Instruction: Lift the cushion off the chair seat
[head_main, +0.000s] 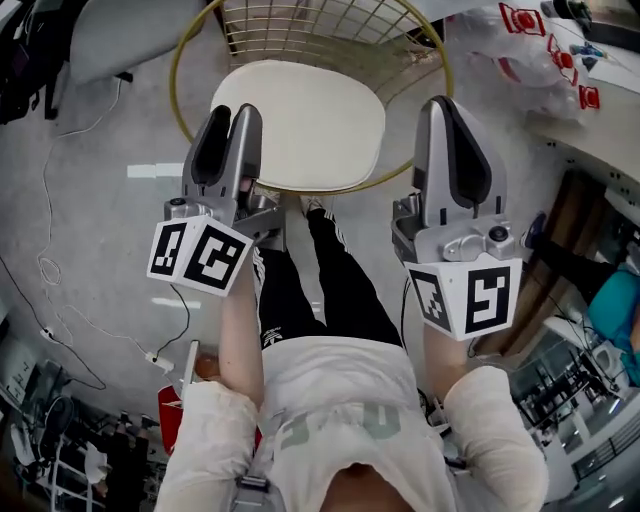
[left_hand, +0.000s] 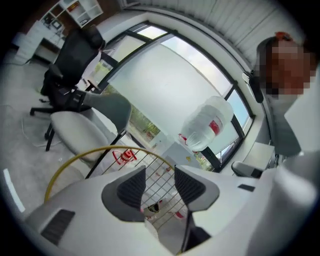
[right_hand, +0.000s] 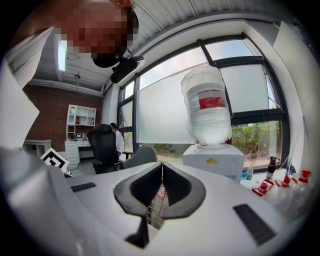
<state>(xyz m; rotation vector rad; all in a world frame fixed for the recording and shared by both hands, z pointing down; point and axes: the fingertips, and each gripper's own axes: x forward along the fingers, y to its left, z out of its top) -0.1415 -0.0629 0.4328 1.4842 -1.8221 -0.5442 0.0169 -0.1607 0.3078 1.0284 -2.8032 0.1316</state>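
Bright daylight, fisheye edges (dark corners)

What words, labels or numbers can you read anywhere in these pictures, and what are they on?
Nothing can be read for certain.
Red label on the water bottle: too blurred.
Grey print on the person's shirt: blurred.
Red print on the plastic bags: too small.

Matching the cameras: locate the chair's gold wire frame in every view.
Head view: gold wire frame top centre, ringing the cushion.
Left gripper view: lower left, arching behind the left tool.
Right gripper view: mesh sliver under the right tool.
Shared landmark: water-cooler bottle, both gripper views only.
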